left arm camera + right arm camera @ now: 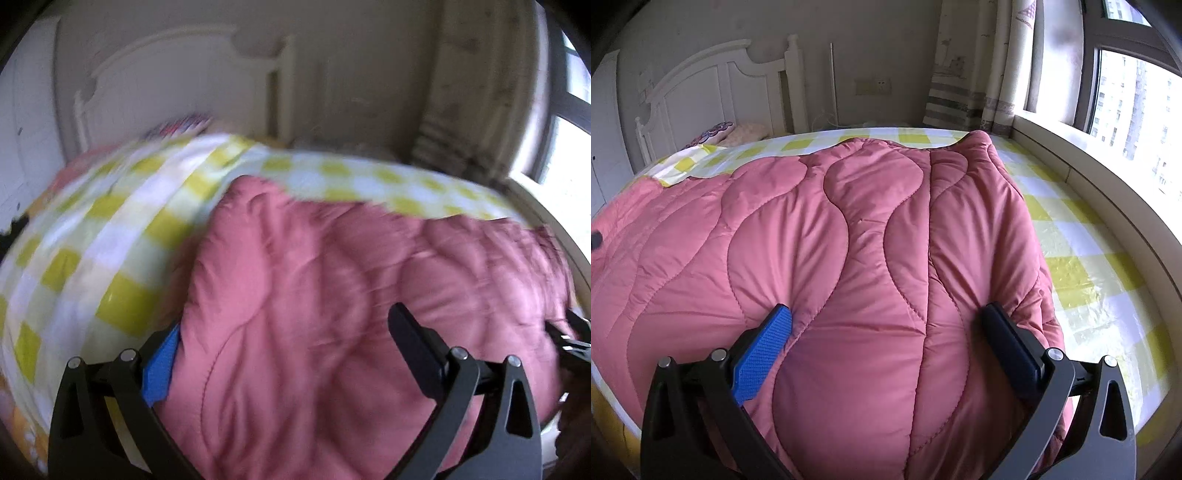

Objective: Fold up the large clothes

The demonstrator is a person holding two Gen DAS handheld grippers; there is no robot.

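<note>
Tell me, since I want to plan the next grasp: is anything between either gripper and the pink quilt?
Nothing visible. The pink quilt lies directly between the open fingers of the right gripper and of the left gripper, on the checked sheet.

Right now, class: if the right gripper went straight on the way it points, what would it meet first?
The pink quilt. It already bulges between the open fingers of the right gripper, so contact looks almost immediate, though depth is hard to judge.

The left hand-held gripper (291,354) has its jaws spread wide. The right hand-held gripper (886,339) is likewise wide apart, both pointing forward.
</note>
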